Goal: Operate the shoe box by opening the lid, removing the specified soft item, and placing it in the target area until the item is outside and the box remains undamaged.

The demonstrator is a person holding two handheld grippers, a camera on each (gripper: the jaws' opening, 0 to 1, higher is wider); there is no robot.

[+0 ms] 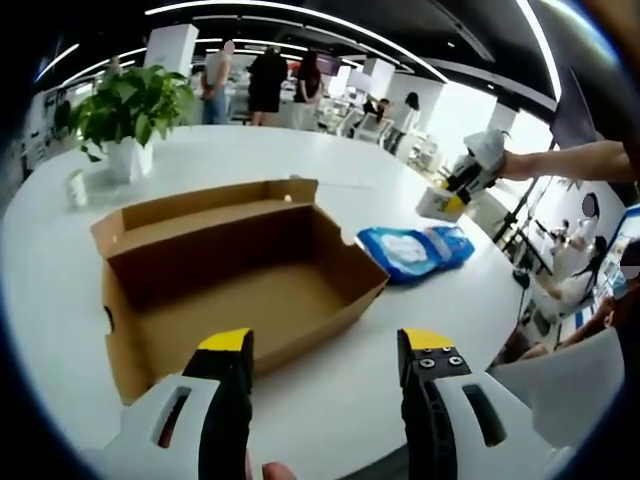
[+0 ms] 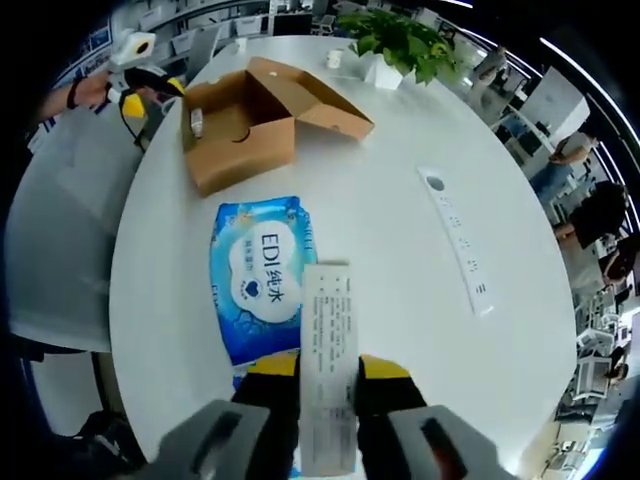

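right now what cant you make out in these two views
- Right gripper view: small print on the paper slip, too small; its lower end sits behind the right gripper.
- Left gripper view: near inside wall of the shoe box, hidden by its own front.
- Blue wipes pack: lower end behind the slip.

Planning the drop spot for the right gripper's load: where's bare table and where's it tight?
Free: the broad white table between the blue wipes pack and the long white power strip, and beyond the strip. Also bare between the open brown cardboard shoe box and the potted green plant. Tight: the gap between box and wipes pack, near the table edge.
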